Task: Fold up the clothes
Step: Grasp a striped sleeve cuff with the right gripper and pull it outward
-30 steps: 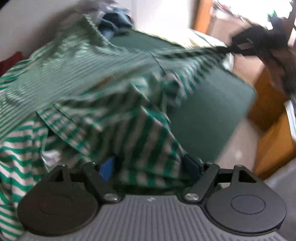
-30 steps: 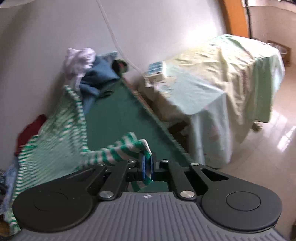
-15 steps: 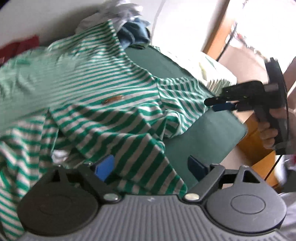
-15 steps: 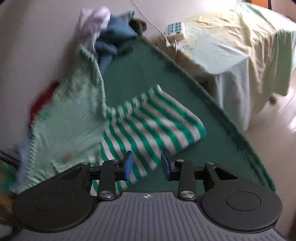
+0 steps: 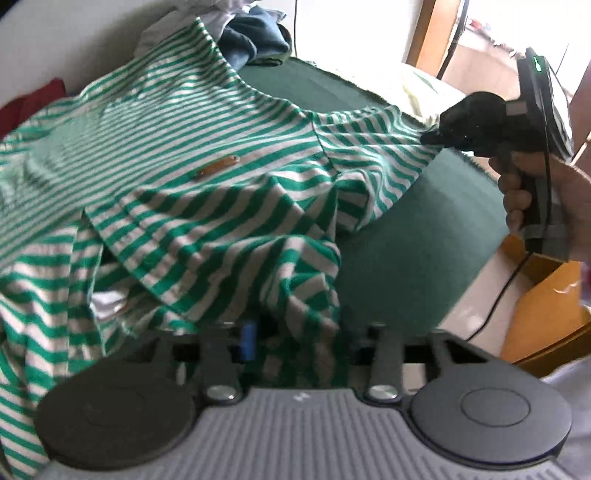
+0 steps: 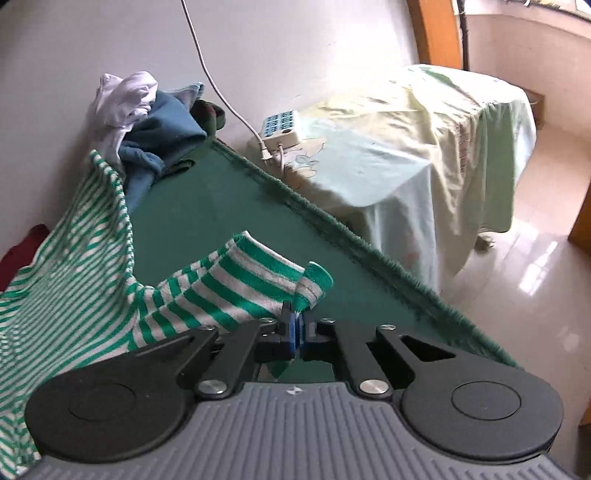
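The right gripper [image 6: 300, 325] pinches the soft green-and-white striped shirt [image 5: 207, 177] by its sleeve. The left gripper [image 5: 295, 336] is closing on bunched shirt cloth over the fuzzy green table cover [image 6: 221, 206].

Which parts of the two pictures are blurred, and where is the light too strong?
Left wrist view: the striped shirt smears at the left edge and near the left tool, whose fingers look soft; the doorway is washed out. Right wrist view: mostly sharp; glare on the floor; the table edge bows from the fisheye lens.
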A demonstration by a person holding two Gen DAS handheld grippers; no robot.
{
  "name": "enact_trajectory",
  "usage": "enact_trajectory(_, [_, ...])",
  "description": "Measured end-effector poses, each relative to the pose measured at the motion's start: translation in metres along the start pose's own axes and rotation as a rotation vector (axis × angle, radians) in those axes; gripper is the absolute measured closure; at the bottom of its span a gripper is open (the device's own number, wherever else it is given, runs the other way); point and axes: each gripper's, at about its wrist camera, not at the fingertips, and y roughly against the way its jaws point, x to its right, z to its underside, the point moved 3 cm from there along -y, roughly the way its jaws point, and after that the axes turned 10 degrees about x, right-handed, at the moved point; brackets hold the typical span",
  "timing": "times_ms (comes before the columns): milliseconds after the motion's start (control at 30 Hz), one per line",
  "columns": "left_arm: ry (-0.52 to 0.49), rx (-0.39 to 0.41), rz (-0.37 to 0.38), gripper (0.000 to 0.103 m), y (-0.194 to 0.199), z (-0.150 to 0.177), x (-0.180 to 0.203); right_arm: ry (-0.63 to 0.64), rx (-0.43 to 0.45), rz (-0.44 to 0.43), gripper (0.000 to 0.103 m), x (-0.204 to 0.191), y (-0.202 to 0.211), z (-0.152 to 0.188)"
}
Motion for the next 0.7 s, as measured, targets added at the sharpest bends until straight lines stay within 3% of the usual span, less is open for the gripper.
enact_trajectory(100, [0.002, -0.011, 0.071, 0.096, 0.017, 0.004, 0.000, 0.037, 0.078, -0.033, 0.103, 0.005, 0.021, -0.018])
enact_trajectory(167, [0.003, -0.039, 0.130, 0.102, 0.018, 0.006, 0.006, 0.085, 0.092, -0.041, 0.103, 0.004, 0.028, -0.025])
enact_trajectory(267, [-0.016, -0.075, 0.136, 0.102, 0.008, 0.015, 0.011, 0.138, 0.072, -0.040, 0.103, 0.005, 0.029, -0.027])
enact_trajectory(367, [0.005, -0.076, 0.136, 0.102, 0.005, 0.012, 0.009, 0.179, 0.016, 0.024, 0.103, 0.006, 0.003, -0.005])
enact_trajectory(467, [-0.014, -0.092, 0.128, 0.102, 0.008, 0.013, 0.008, 0.189, 0.041, 0.046, 0.100, 0.005, -0.001, -0.001])
enact_trajectory(533, [-0.023, -0.099, 0.121, 0.102, 0.012, 0.017, 0.008, 0.193, 0.045, 0.076, 0.083, 0.010, 0.001, -0.008])
enact_trajectory(633, [0.015, -0.093, 0.096, 0.099, 0.022, 0.017, 0.001, 0.195, 0.118, 0.177, 0.062, 0.020, 0.017, -0.026])
enact_trajectory(667, [0.019, -0.080, 0.082, 0.091, 0.028, 0.017, -0.001, 0.178, 0.142, 0.159, 0.062, 0.022, 0.024, -0.033])
enact_trajectory(700, [0.019, -0.065, 0.065, 0.074, 0.036, 0.016, -0.005, 0.157, 0.141, 0.077, 0.063, 0.020, 0.031, -0.039])
